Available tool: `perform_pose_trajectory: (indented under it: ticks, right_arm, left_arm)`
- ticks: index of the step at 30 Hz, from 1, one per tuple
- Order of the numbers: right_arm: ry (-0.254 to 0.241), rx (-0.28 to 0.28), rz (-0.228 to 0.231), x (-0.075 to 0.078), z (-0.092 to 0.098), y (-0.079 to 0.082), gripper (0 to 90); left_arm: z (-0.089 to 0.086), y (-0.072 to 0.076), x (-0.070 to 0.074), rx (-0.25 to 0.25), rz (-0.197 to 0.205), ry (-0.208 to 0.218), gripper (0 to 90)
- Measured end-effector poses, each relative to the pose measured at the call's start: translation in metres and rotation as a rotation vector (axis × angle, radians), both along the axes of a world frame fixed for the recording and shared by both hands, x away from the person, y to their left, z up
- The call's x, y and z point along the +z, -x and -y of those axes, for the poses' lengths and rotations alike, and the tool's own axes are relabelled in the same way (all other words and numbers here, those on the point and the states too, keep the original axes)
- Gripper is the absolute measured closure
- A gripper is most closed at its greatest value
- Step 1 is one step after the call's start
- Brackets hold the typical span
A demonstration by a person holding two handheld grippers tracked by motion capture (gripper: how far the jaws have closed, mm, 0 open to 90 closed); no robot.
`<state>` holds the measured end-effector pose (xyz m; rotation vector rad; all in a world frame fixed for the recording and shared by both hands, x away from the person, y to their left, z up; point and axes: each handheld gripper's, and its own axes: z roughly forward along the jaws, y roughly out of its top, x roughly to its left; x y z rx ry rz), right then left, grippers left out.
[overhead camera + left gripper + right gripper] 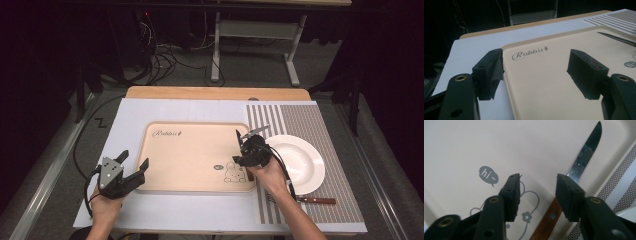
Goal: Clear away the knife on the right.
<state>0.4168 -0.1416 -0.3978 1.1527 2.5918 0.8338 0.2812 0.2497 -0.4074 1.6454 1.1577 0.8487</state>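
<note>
- Two grippers in frame, one per hand. The work in hand looks to be laying cutlery on the tray (165, 170).
- Right gripper (537, 192): jaws parted, nothing pinched between the pads. In the high view it sits at the tray's right edge (248, 150), beside the white plate (300, 162).
- Knife (574, 175): lies on the tray along its right rim, just off the right jaw. The wooden handle passes under that jaw and the serrated tip is toward the tray's far right corner. The pads do not press it; it reads as let go.
- Long axis of the knife: about parallel to the tray's right edge, handle toward the person, blade away. In the left gripper view, its tip shows as a thin dark sliver (616, 38).
- Left gripper (536, 72): jaws wide apart, empty, straddling the tray's near-left corner without clamping it; seen from above at (131, 167).
- A second wooden-handled piece of cutlery (315, 200) lies on the striped mat (325, 125), near the person, just below the plate, long axis across the table. Its working end is hidden by the right forearm.
- Judgement: the right hand is much the nearer to that piece, which lies behind and to its right. Reaching it calls for drawing back toward the person and turning the jaws across the handle.
</note>
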Motion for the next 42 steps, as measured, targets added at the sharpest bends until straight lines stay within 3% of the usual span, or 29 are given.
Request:
perform_pose_trajectory:
  ticks: [9, 25, 33, 39, 42]
  right_arm:
    - [-0.062, 0.023, 0.054, 0.009, 0.008, 0.009, 47.8]
    - [-0.097, 0.006, 0.136, 0.013, 0.025, 0.030, 39.9]
    - [-0.181, -0.011, 0.171, 0.017, 0.037, 0.042, 34.2]
    - [-0.174, -0.026, 0.225, 0.019, 0.048, 0.049, 27.6]
    - [-0.193, -0.032, 0.244, 0.020, 0.053, 0.051, 25.4]
  left_arm:
    - [-0.001, 0.000, 0.000, 0.006, 0.002, 0.003, 29.1]
    - [-0.001, 0.001, 0.001, 0.011, 0.010, 0.003, 29.2]
    - [0.000, 0.002, 0.001, 0.010, 0.012, 0.000, 29.2]
    - [0.000, 0.002, 0.001, 0.008, 0.012, -0.002, 29.2]
    - [0.000, 0.003, 0.001, 0.006, 0.017, -0.002, 29.2]
